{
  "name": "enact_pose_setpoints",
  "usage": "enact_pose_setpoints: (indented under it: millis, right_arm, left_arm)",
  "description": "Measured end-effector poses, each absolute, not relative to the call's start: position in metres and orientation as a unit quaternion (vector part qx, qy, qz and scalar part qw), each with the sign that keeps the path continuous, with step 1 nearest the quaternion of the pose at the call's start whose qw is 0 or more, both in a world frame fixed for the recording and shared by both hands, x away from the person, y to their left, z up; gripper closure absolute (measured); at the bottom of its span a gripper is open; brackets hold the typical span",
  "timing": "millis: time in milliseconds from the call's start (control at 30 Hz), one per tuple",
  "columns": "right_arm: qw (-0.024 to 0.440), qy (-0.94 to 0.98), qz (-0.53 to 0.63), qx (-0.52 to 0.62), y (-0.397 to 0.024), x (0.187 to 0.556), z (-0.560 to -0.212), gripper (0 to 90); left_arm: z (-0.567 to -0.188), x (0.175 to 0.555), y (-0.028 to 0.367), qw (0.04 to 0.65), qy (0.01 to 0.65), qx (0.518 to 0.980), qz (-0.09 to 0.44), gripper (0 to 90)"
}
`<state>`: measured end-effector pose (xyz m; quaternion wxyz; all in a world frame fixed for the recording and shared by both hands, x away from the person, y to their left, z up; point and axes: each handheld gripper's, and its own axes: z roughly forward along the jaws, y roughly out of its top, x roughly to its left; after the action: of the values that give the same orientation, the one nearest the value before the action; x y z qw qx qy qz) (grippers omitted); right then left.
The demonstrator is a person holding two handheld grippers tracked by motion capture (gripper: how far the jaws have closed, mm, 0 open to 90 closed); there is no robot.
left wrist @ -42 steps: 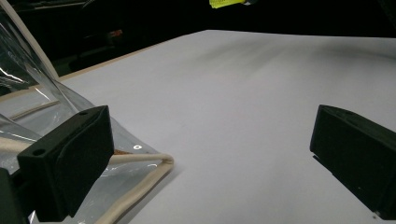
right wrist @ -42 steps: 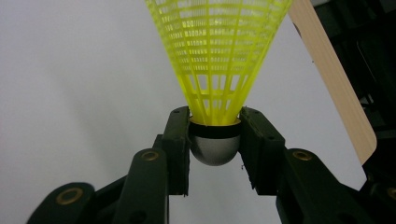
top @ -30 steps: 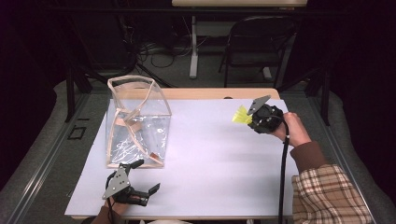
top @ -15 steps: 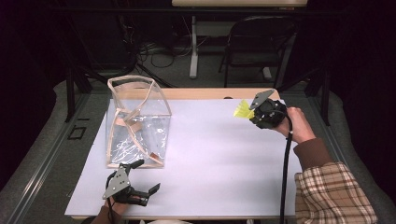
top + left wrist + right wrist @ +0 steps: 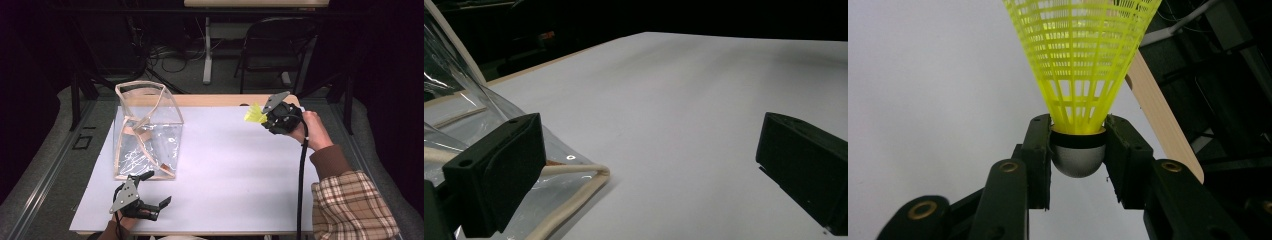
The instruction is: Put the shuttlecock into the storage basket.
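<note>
At the near edge of the desk (image 5: 240, 200), toward its left corner, the left claw (image 5: 150, 192) rests low with its jaws spread wide and nothing between them; in the left gripper view its left jaw sits just beside the piped bottom corner of the clear plastic bag (image 5: 145, 130), touching or nearly so, I cannot tell which. The bag stands upright on the left part of the desk, its mouth open upward and its cream straps draped across the opening. Farther off, near the far right corner, the right claw (image 5: 261, 116) is pinched on a yellow shuttlecock (image 5: 254, 114), held above the white sheet; the right gripper view shows the jaws pressed against the grey rounded cork (image 5: 1078, 157) on both sides, the yellow mesh skirt (image 5: 1080, 60) fanning away from the claw. Judging by this, the step in hand is carrying the shuttlecock over to the bag and dropping it in. To do it well, the grip should stay on the firm cork, not the flimsy skirt, and the carry should clear the bag's rim and straps before release. The left claw looks well placed to take hold of the bag's edge and steady it, since such a light, floppy bag could tip or fold if bumped.
</note>
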<state>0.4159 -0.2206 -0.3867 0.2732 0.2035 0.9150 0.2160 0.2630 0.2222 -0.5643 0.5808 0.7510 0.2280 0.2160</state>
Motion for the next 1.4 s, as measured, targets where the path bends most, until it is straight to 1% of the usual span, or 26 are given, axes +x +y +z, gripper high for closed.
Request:
enact_pose_setpoints:
  millis: [300, 800, 1400]
  right_arm:
    - [0.275, 0.913, 0.228, 0.198, -0.206, 0.419, -0.384, 65.2]
    - [0.265, 0.910, 0.256, 0.188, -0.177, 0.425, -0.381, 65.2]
    - [0.261, 0.907, 0.280, 0.179, -0.154, 0.430, -0.382, 65.2]
  left_arm:
    - [-0.564, 0.263, 0.222, 0.580, 0.226, 0.752, 0.215, 0.0]
    - [-0.564, 0.263, 0.223, 0.582, 0.227, 0.751, 0.214, 0.0]
    - [-0.564, 0.263, 0.223, 0.582, 0.225, 0.751, 0.215, 0.0]
